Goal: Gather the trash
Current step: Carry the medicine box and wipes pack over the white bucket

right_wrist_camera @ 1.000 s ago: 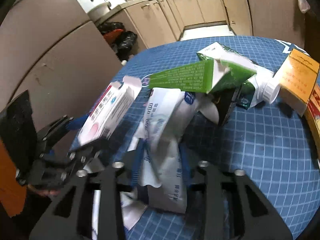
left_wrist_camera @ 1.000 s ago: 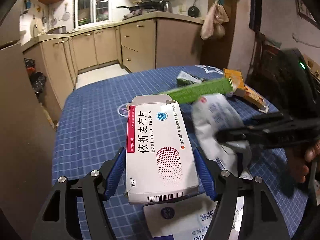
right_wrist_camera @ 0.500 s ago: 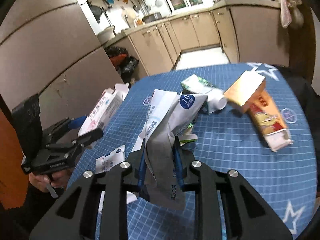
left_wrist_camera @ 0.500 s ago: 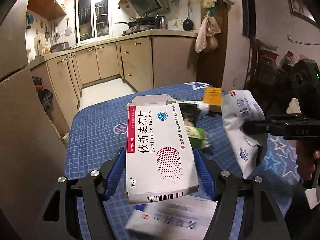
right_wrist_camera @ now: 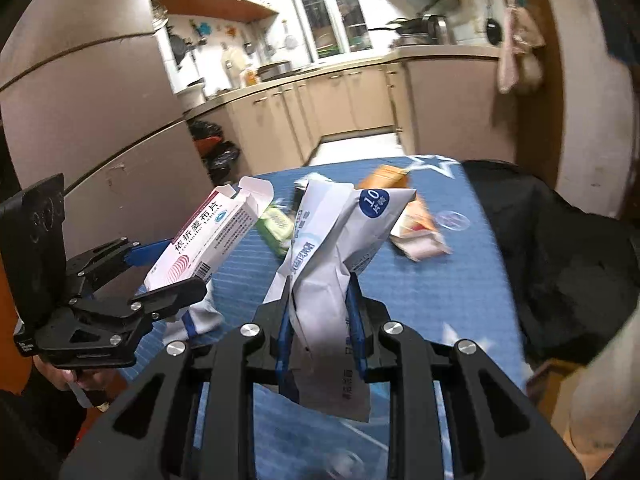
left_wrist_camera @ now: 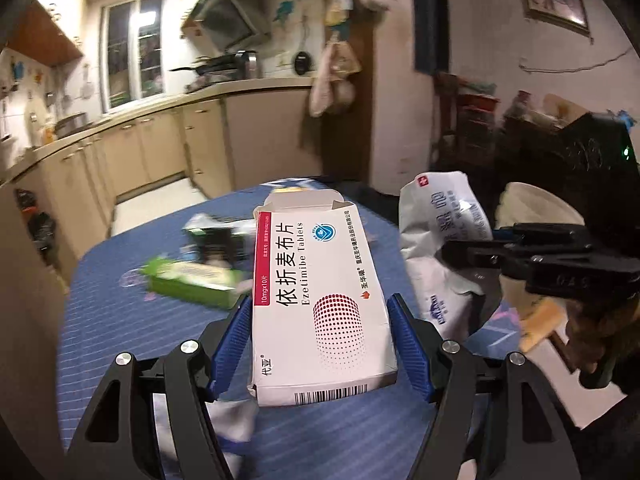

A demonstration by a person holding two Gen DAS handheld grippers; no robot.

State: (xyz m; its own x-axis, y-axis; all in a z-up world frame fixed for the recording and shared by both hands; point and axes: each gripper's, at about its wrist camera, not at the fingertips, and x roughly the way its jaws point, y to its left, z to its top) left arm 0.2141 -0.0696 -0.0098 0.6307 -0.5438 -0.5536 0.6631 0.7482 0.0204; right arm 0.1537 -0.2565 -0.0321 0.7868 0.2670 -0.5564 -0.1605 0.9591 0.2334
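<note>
The trash is already in both claws, lifted above the bench [right_wrist_camera: 452, 280] with the blue checked cloth. The left claw [left_wrist_camera: 322, 344] is clamped on a white tablet box [left_wrist_camera: 316, 292] by its long sides, so the long axis of the box runs forward along the fingers and the open flap points away. The right claw [right_wrist_camera: 320, 332] is clamped on a crumpled white packet [right_wrist_camera: 336, 248], which stands up from the fingers. More trash lies farther ahead on the bench: a green box [left_wrist_camera: 192, 284] and an orange box [right_wrist_camera: 416, 232]. No bin is visible, so I cannot tell which hand is nearer to it.
</note>
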